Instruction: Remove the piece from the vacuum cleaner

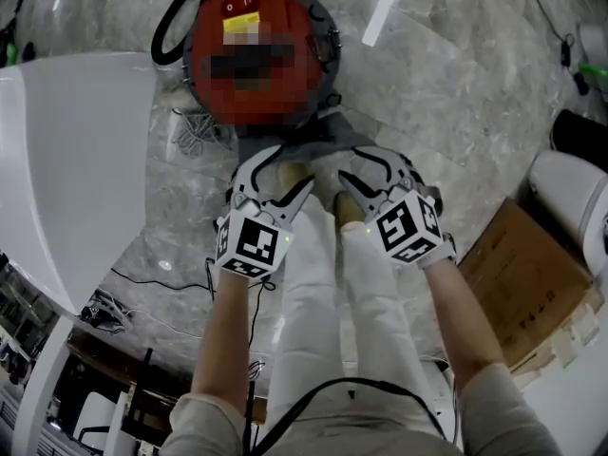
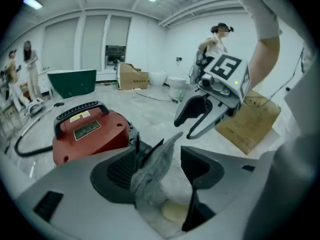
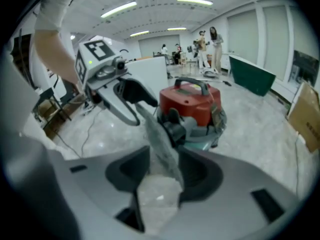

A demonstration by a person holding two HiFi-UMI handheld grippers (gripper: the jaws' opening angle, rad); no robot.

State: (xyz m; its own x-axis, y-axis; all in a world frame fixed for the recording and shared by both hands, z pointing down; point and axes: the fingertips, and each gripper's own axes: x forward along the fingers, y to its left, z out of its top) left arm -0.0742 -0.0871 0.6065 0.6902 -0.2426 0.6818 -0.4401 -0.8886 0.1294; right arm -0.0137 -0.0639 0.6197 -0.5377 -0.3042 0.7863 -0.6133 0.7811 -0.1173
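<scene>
Floor (image 1: pixel 456 93): pale marble, with the red vacuum cleaner (image 1: pixel 211 84) at the top of the frame.
Piece (image 2: pixel 152 169): thin grey sheet just below the cleaner, its long axis running from gripper to gripper.
Left gripper (image 1: pixel 283 174): fingers spread, sheet loose between them.
Right gripper (image 1: pixel 359 174): likewise; I judge neither nearer.

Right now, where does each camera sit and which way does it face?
Head view: on the person's head, looking steeply down at the red vacuum; left tongs, right tongs, left forearm, right forearm and legs show.
Left gripper view: rides the left tongs, looking along its open jaws, past a grey sheet, to the vacuum; right tongs and right forearm show.
Right gripper view: rides the right tongs, facing the vacuum over that sheet; left tongs and left forearm show.
Shared: both gripper views see vacuum and sheet.
</scene>
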